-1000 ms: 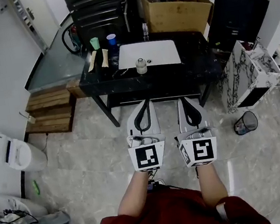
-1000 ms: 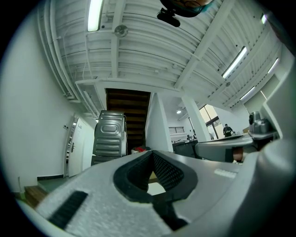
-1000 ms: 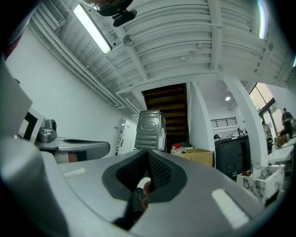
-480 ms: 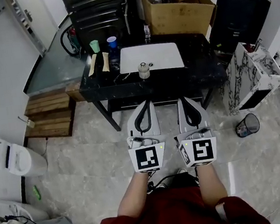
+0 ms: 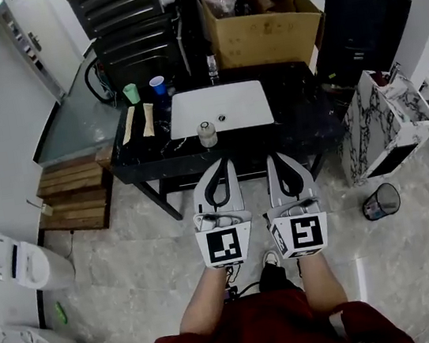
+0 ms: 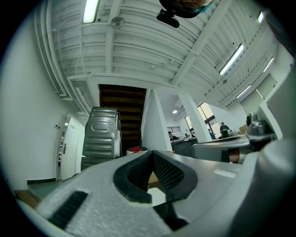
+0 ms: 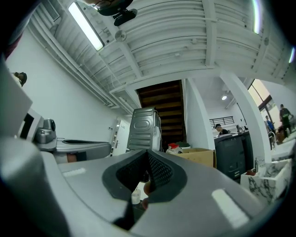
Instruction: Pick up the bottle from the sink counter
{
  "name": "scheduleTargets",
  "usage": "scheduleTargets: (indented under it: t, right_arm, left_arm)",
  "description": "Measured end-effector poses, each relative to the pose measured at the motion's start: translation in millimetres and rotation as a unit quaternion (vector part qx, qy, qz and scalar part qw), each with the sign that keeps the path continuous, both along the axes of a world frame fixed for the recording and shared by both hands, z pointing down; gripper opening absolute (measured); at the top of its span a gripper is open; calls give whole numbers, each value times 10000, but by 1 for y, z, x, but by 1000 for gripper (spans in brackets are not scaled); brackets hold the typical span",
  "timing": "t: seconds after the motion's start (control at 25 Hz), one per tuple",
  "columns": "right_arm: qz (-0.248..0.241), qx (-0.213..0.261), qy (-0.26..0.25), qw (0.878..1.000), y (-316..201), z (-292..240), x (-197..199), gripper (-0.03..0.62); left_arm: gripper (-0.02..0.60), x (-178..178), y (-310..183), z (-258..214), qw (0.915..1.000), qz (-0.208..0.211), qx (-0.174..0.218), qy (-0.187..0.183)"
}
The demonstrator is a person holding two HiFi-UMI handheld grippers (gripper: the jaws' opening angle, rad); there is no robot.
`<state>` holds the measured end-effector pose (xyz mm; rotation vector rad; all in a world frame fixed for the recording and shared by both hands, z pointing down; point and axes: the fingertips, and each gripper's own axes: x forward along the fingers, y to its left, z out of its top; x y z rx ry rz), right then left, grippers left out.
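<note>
**Head view.** The left hand-held gripper and the right hand-held gripper are held side by side, pointing forward at the black tabletop. Each has its jaws brought together at the tips, and neither has hold of anything. The bottle stands upright on the tabletop's near edge, just in front of the white sink. It is ahead of the left hand-held gripper's tips, close but apart from them, and off to the left of the right one. A green cup and a blue cup stand at the tabletop's far left corner.

**Left gripper view.** The left hand-held gripper has its jaws closed tip to tip, with nothing between the pads. The bottle does not show here.

**Right gripper view.** The right hand-held gripper is likewise closed and empty. A small pale shape sits low in the opening behind the tips. Whether it is the bottle cannot be told.
</note>
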<state>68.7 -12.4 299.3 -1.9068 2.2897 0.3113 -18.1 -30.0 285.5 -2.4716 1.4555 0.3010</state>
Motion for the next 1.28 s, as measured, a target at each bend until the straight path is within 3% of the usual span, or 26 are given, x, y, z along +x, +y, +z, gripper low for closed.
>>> scheduleTargets:
  t: [0.68,0.92,1.28]
  right_arm:
    - [-123,44,-237,9996,-116,-9,111,2]
    - [-181,-3,-197,9996,-139,-5,121,2]
    - [-218,-16,-87,9997,-183,-5,102,2]
  left_arm:
    - [2,109,-116,-13,9997,-170,4,-153]
    - [3,120,-138,-11,9996,-216,25,-179]
    - [3,101,-181,-6,9996,-278,-2,-92]
